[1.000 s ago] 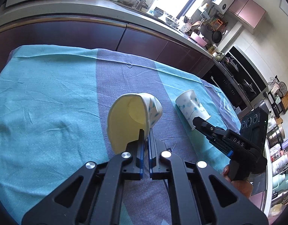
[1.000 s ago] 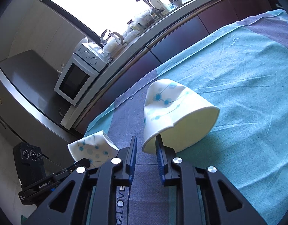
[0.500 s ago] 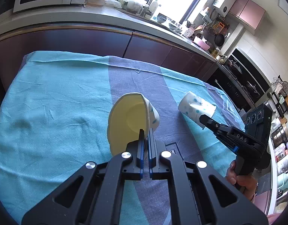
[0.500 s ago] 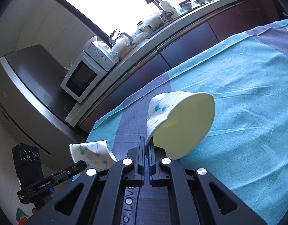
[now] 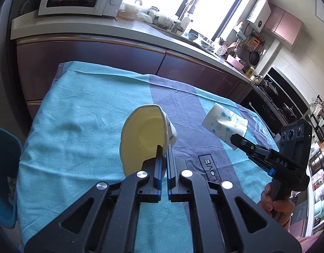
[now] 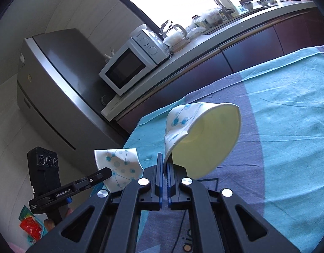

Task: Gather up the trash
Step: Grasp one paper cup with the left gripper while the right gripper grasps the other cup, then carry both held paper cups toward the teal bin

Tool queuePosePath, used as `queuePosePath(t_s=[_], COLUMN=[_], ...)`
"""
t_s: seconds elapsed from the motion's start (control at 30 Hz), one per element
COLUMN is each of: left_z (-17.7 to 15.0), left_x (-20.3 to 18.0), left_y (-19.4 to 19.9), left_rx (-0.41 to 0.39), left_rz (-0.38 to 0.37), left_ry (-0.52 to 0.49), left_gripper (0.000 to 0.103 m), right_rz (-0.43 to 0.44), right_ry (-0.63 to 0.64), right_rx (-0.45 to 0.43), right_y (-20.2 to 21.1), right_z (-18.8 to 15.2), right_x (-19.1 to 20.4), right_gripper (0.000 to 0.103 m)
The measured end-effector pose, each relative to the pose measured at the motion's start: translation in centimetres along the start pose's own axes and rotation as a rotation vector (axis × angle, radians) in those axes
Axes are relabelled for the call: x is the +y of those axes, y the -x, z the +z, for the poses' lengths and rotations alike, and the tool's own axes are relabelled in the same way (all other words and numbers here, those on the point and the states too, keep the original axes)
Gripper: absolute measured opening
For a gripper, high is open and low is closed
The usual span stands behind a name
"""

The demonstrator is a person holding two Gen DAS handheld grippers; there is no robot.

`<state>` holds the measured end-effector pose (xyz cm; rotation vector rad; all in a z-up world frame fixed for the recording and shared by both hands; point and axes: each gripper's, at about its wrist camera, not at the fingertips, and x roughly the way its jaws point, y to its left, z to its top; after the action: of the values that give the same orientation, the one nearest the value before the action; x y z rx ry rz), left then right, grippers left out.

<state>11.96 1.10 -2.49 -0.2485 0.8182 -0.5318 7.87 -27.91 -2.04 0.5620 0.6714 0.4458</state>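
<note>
A: Start on the left. What has the left gripper (image 5: 164, 147) got?

B: Its jaws are pressed together on the rim of a paper cup (image 5: 145, 135), low in the middle of the left wrist view. The rim is pinched flat between the pads. The cup's pale yellow mouth faces the camera and its dotted white outside turns away to the right. It hangs clear above the teal and grey tablecloth (image 5: 81, 113).

A: And further right in that view?

B: The right gripper (image 5: 233, 140) comes in from the lower right edge, with a person's hand (image 5: 274, 202) around its black handle. Its tips are clamped on a second paper cup (image 5: 223, 124), white with blue dots, held up off the cloth.

A: Does the right wrist view agree?

B: Yes. At lower left there the left gripper's black finger sits against its cup. In the middle the right gripper's own fingers stand nearly together, with only the thin crushed rim of the second cup between the pads. That cup leans up and to the right, its yellow inside open towards the lens.

A: Behind them?

B: A microwave (image 6: 131, 63) on the counter, left of centre, with a grey fridge (image 6: 54, 80) beside it.
</note>
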Motion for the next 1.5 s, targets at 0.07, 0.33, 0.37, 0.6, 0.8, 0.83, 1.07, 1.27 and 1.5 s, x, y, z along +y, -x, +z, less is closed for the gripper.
queuePosePath(t_s=[0.07,0.33,0.37,0.6,0.8,0.83,1.07,1.27,1.5], left_z=[-0.4,-1.7,-1.9,-2.8,-3.5,-3.6,-4.1,-4.3,-4.6], left_x=[0.4,1.7,1.9,2.9,3.6,3.7,4.5,5.1,5.2], left_y=[0.8,3.3,3.6,5.1,6.5,6.8,8.2,9.2,9.9], left_rx=[-0.009,-0.038,-0.042,-0.057,-0.079,-0.083,-0.106,-0.121,-0.134], left_rz=[0.005,0.040,0.045,0.082,0.106,0.111,0.134,0.155,0.181], left_ry=[0.011,0.032,0.035,0.047,0.061,0.064,0.081,0.087,0.090], left_gripper=[0.004,0.004,0.004,0.004,0.004,0.004,0.004,0.004,0.004], right_rz=[0.019,0.071,0.075,0.112,0.133,0.135,0.151,0.162,0.180], right_ry=[0.019,0.085,0.091,0.134,0.161,0.167,0.194,0.211,0.224], right_rx=[0.014,0.068,0.071,0.122,0.155,0.158,0.174,0.189,0.206], right_y=[-0.4,-1.7,-1.7,-2.9,-3.4,-3.6,-4.0,-4.9,-5.5], right_z=[-0.2,-1.7,-1.9,-2.6,-3.2,-3.3,-3.8,-4.1,-4.4], right_x=[1.0,3.9,4.1,6.0,7.1,7.3,8.3,9.1,9.7], right_gripper=[0.002,0.002,0.002,0.002,0.002,0.002,0.002,0.002,0.002])
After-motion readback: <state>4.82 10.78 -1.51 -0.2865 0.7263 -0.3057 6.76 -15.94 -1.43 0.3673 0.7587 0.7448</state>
